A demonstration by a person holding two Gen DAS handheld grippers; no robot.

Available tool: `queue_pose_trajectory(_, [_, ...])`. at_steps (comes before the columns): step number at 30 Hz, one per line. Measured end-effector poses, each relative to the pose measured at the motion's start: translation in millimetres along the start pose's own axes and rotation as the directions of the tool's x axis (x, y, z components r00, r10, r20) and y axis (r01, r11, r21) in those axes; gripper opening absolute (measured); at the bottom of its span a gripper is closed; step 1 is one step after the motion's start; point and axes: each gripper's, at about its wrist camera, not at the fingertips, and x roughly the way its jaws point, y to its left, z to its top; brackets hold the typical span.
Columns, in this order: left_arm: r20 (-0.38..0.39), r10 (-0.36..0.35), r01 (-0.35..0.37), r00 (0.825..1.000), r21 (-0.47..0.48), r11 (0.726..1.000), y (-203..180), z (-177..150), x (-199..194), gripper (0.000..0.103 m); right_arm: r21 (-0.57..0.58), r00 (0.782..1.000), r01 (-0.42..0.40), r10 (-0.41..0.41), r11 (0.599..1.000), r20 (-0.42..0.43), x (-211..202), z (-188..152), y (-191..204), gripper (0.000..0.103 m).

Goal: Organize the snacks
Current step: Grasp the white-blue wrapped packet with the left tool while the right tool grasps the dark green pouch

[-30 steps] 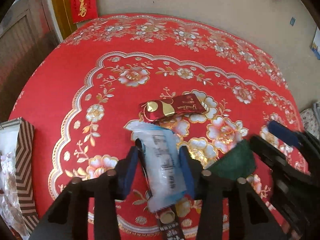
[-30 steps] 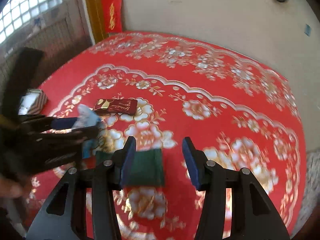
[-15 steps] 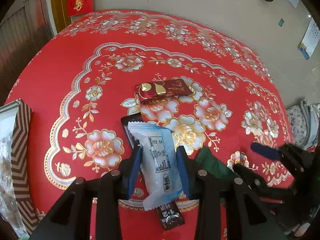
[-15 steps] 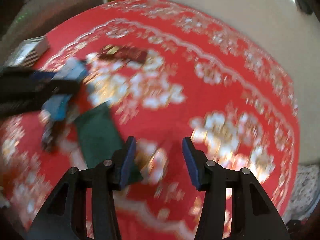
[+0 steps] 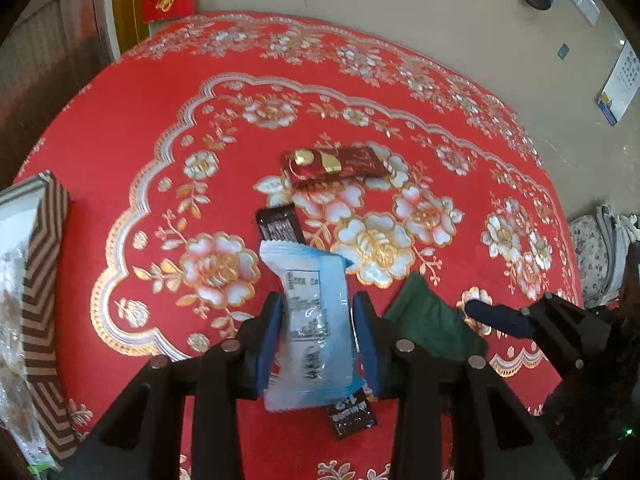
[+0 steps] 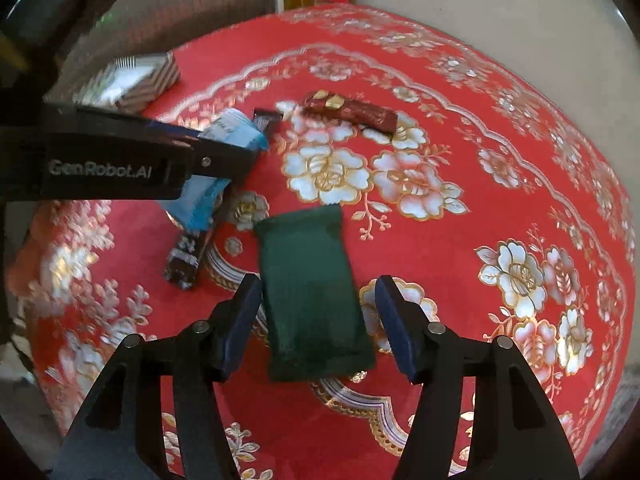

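— Red cloth with gold flowers covers the round table (image 5: 120,128), pale floor behind it. What has changed in the last second?

— Mostly my right side. A second ago the right gripper (image 6: 316,320) stood off to one side of the green packet (image 6: 312,292); now its fingers straddle it, one blue pad on each flank, both clear of the wrapper. They are spread wide, holding nothing.

— And the left?

— The left gripper (image 5: 316,336) is clamped on the blue packet (image 5: 310,320), as it was. Its view now takes in more of the cloth, so I judge I have lifted a little. The packet hangs between my pads above a dark brown bar (image 5: 280,228), which lies flat on the cloth beneath it.

— Where are the other snacks?

— A dark red chocolate bar (image 5: 334,162) lies farther out, near the middle of the table, apart from the rest. A striped box (image 5: 40,280) sits at my left edge, something in crinkly clear wrapping in it, though I cannot tell what.

— So where does that leave the job?

— One snack in hand, one lined up for pinching, two untouched. My guess is the box is where they belong. Next I would close the right fingers on the green packet; it looks soft, so a gentle squeeze across its middle.
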Motion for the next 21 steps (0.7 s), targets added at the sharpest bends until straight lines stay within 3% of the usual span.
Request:
queue_pose_trajectory(4, [-0.001, 0.009, -0.009, 1.0, 0.005, 1.0, -1.5, -3.2, 3.6, 0.039, 0.028, 1.0, 0.0, 0.0, 1.0, 0.011, 2.5, -1.0, -4.7, 0.06])
queue_pose_trajectory(6, [0.001, 0.023, -0.023, 1.0, 0.014, 1.0, -2.2, -5.5, 5.1, 0.038, 0.046, 0.999, 0.002, -0.004, 0.999, 0.033, 1.2, -4.6, -5.4, 0.055])
queue_pose_trajectory(7, [0.011, 0.024, -0.025, 1.0, 0.019, 1.0, -2.3, -6.8, 4.3, 0.033, 0.045, 0.999, 0.002, -0.004, 0.999, 0.047, -0.4, -6.6, -3.8, 0.046])
queue_pose_trajectory(12, [0.022, 0.015, -0.016, 1.0, 0.017, 1.0, 3.7, -16.4, -1.3, 0.032, 0.059, 0.996, 0.031, -0.036, 0.998, 0.087, -6.9, -18.3, 6.7, 0.045])
queue_pose_trajectory(21, [0.102, 0.059, -0.06, 0.993, 0.009, 0.998, 18.9, -39.6, -34.5, 0.032, 0.131, 0.985, 0.012, -0.034, 0.991, 0.171, -31.1, -28.5, 21.6, 0.045])
